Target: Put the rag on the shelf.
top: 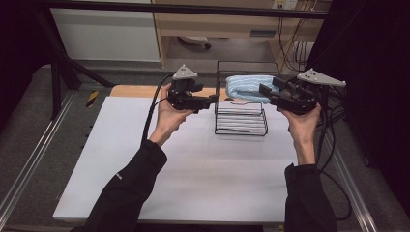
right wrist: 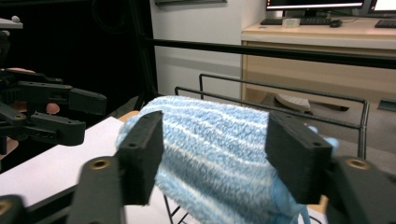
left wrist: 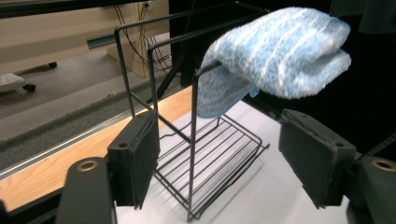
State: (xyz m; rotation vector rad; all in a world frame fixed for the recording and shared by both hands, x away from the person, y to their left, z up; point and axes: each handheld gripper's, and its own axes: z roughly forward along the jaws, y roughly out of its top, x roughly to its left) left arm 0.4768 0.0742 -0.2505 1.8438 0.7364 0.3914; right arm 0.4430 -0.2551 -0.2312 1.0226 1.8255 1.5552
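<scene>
A black wire rack [top: 240,123] stands at the far middle of the white table [top: 193,174]. A blue and white striped towel [top: 244,87] hangs folded over its top bars. My left gripper [top: 212,100] hovers just left of the rack, pointing at it, open with nothing held. In the left gripper view its gripper [left wrist: 219,135] frames the rack [left wrist: 191,154], and the towel [left wrist: 280,51] hangs above. My right gripper [top: 268,94] is at the towel's right end. In the right gripper view its gripper [right wrist: 215,126] stands open with the towel [right wrist: 215,144] between the jaws.
A wooden strip [top: 135,91] borders the table's far edge. Metal rails [top: 34,159] run along both sides. Cables [top: 333,140] trail at the right. A dark frame bar [top: 193,8] crosses overhead behind the rack, with a cabinet beyond.
</scene>
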